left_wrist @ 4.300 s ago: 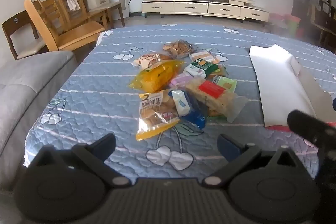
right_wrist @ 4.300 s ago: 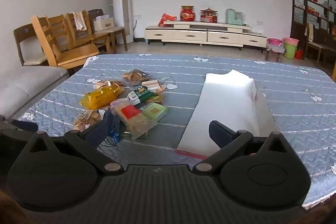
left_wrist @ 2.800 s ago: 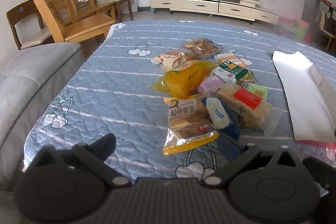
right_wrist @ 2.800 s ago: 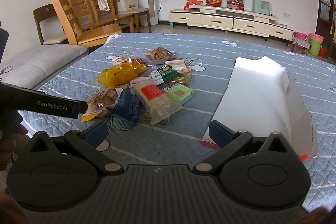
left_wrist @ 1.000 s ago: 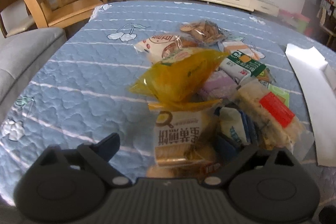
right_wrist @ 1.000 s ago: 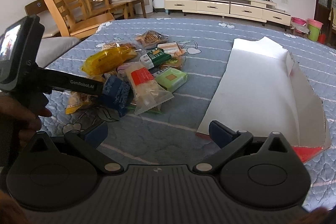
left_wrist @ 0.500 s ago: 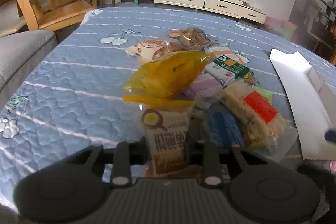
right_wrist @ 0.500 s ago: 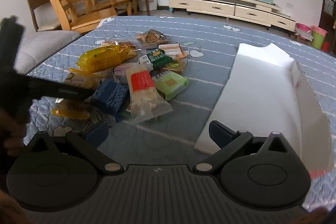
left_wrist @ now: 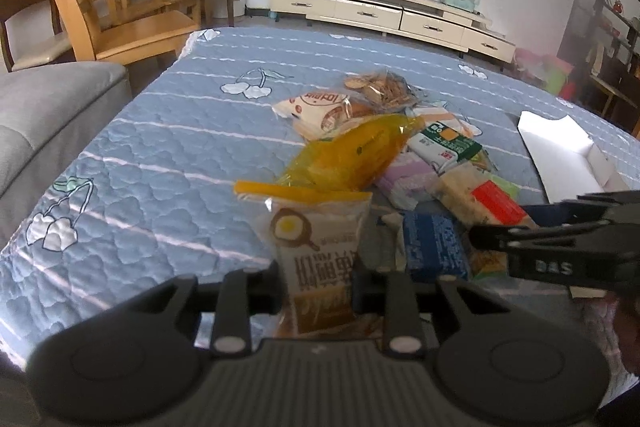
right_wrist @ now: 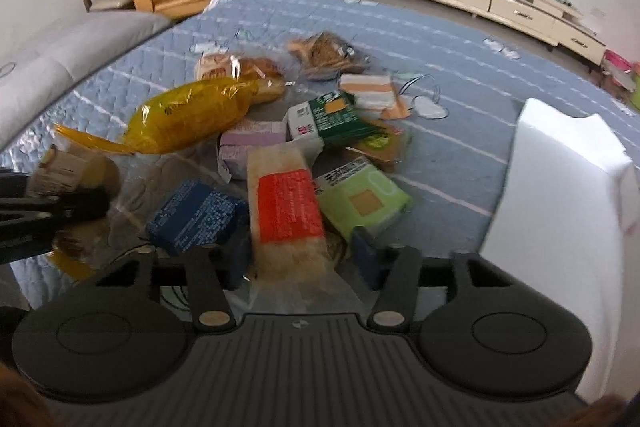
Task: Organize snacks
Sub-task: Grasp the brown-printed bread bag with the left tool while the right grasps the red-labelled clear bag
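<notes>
Between left tongs (left_wrist: 316, 277): crinkly egg-print packet (left_wrist: 318, 247) (clamped, upright).

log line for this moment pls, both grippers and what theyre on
left gripper: shut on egg-print snack pack | right gripper: partly closed around red-label cracker pack, grip unclear | white box: holds nothing visible

left tongs (left_wrist: 318, 281) now clamped on lifted egg-cake packet (left_wrist: 318, 247); right tongs (right_wrist: 300, 259) nearer red-labelled pack (right_wrist: 288, 211)
</notes>
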Motion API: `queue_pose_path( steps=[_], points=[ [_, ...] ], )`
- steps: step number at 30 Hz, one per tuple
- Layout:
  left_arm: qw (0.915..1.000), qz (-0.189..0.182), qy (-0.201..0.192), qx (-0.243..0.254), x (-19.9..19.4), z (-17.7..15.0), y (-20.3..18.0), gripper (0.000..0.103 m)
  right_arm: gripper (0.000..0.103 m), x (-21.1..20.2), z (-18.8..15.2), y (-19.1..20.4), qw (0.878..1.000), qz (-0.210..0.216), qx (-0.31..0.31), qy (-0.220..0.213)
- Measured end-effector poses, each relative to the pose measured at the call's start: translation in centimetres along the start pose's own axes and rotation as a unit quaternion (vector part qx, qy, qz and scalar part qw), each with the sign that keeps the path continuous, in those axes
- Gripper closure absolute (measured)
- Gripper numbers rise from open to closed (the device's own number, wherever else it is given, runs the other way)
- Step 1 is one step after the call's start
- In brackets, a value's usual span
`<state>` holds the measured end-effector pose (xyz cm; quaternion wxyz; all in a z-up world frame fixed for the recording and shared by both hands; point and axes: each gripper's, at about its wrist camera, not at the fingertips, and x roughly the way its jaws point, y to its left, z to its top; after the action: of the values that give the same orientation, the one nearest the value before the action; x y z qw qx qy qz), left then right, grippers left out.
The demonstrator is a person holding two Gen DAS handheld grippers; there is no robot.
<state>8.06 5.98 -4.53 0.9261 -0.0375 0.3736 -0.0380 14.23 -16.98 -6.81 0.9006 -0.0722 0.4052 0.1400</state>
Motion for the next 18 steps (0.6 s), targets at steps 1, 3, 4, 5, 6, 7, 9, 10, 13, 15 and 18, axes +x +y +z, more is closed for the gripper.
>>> queue_pose_path(
  steps=[1,3,4,5,6,7,9,10,13,15,18],
  points=[
    [1.0,0.0,-0.001,0.0,-0.1,0.0,0.0,0.076,0.044,0.2,0.1,0.2,1.0,-0.003,-0.006,-0.001],
    [1.0,-0.001,-0.005,-0.002,-0.4,0.1,0.0,0.076,0.06,0.0,0.2,0.4,1.0,-0.009,-0.007,-0.005],
    [1.0,-0.003,-0.007,-0.003,-0.6,0.1,-0.1,0.076,0.06,-0.1,0.2,0.3,1.0,-0.009,-0.002,-0.007],
    [0.9999,-0.003,-0.01,-0.001,-0.7,0.2,-0.2,0.076,0.06,-0.4,0.1,0.2,1.0,-0.004,0.001,-0.012],
    [0.9999,-0.002,-0.012,0.0,-0.9,0.2,-0.2,0.076,0.06,-0.8,0.0,0.2,1.0,-0.005,0.004,-0.016],
    [0.9999,-0.002,-0.014,0.0,-1.1,0.2,-0.3,0.076,0.06,-1.3,-0.1,0.2,1.0,-0.009,0.005,-0.021],
    [0.9998,-0.003,-0.018,-0.002,-1.5,0.3,-0.4,0.076,0.06,-2.4,-0.3,0.1,0.999,-0.01,0.008,-0.031],
    [0.9998,-0.003,-0.021,-0.001,-1.7,0.3,-0.4,0.076,0.06,-3.0,-0.5,0.1,0.999,-0.01,0.011,-0.037],
    [0.9996,-0.004,-0.029,0.0,-2.5,0.5,-0.7,0.076,0.06,-5.0,-1.0,0.3,0.999,-0.009,0.014,-0.049],
    [0.9994,-0.002,-0.035,0.005,-3.2,0.6,-1.0,0.076,0.06,-6.2,-1.4,0.5,0.998,-0.011,0.012,-0.056],
    [0.999,-0.002,-0.044,0.009,-4.2,0.6,-1.5,0.076,0.06,-7.7,-2.0,0.5,0.997,-0.017,0.019,-0.067]
  ],
)
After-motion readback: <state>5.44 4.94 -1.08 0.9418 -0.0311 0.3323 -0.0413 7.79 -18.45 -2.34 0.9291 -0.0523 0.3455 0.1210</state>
